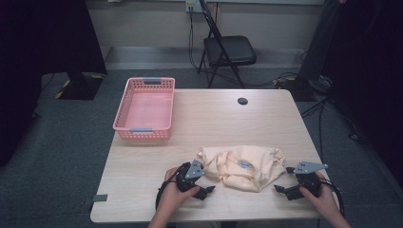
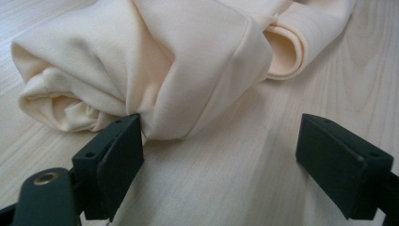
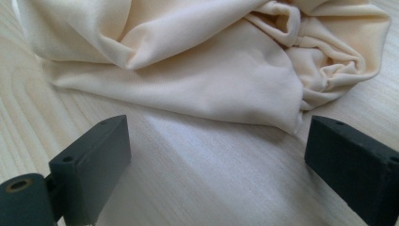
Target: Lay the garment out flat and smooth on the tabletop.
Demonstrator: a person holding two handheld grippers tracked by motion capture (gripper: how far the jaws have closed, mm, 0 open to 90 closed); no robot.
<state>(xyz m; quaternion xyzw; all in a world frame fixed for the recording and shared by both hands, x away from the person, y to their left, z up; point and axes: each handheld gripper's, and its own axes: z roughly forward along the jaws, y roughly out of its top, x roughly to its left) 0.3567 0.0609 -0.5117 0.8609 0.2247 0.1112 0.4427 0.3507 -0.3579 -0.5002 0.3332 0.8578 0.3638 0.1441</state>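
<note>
A garment (image 1: 242,167) lies on the table (image 1: 214,118), with a basket (image 1: 145,108) behind-left.

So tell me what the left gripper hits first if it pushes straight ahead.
Most likely the cream garment: its bunched edge lies just ahead of the left gripper, whose open jaws have one tip already at the fabric.

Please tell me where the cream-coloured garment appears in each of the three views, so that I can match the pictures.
High view: cream garment lies crumpled at the table's near edge, between both tongs.
Left gripper view: it covers the upper part, touching one jaw.
Right gripper view: it spans the top, beyond the open jaws.
Shared landmark: the light wooden table.
</note>
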